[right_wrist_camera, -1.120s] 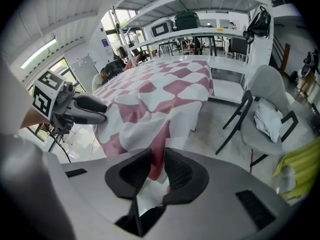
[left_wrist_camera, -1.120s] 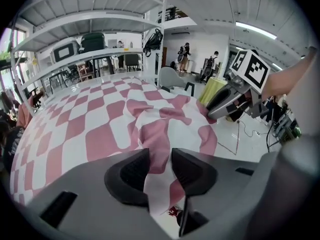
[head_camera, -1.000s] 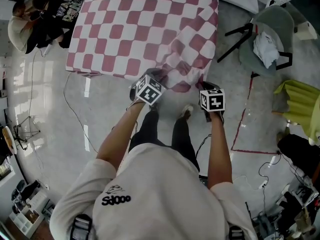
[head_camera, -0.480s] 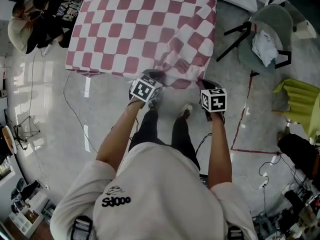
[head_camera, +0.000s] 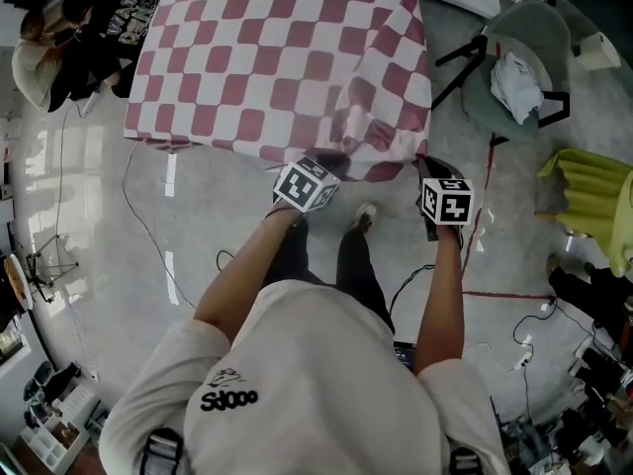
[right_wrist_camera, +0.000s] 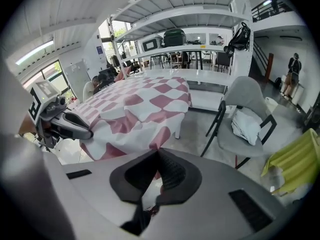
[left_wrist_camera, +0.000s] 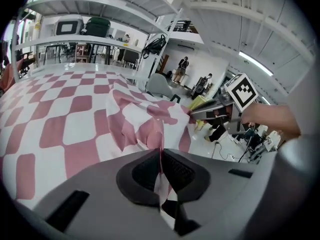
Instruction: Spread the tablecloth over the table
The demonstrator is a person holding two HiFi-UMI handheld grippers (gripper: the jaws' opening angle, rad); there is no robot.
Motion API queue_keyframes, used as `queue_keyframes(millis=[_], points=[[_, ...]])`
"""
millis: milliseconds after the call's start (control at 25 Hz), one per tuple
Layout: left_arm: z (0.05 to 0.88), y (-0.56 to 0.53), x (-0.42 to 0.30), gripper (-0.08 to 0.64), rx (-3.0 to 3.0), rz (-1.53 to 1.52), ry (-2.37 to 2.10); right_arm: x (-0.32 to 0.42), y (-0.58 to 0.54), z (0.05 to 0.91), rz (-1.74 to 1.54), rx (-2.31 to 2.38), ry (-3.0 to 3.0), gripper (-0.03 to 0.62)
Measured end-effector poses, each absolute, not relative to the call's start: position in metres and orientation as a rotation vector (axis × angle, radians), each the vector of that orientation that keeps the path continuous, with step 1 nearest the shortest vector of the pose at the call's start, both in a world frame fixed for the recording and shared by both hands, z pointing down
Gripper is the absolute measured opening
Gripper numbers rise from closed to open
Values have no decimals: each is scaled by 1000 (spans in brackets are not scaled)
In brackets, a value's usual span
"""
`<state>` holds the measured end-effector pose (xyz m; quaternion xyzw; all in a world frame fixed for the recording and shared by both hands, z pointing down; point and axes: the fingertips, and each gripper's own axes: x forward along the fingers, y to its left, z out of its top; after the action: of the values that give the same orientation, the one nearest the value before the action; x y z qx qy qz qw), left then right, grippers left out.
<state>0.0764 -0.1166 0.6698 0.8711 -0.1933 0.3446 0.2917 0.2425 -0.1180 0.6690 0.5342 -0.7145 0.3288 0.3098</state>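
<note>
2 tools were clamped on the tablecloth [head_camera: 267,57] at its rumpled near-right end: the left tool [head_camera: 329,163] on a fold, the right tool [head_camera: 423,166] at the corner. The cloth already covered the worktop [right_wrist_camera: 178,128]. The step appeared to be straightening that corner. Next, the tools would need drawing apart and outward — grip kept firm.
</note>
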Motion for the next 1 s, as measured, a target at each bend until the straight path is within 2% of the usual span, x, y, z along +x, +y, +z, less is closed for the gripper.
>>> queue_keyframes(millis=[520, 1000], points=[[690, -67, 162, 35, 2365, 1013, -312, 328, -100, 686, 920, 1497, -1814, 23], [741, -56, 166, 37, 2240, 1105, -376, 351, -95, 750, 969, 1470, -1746, 23]])
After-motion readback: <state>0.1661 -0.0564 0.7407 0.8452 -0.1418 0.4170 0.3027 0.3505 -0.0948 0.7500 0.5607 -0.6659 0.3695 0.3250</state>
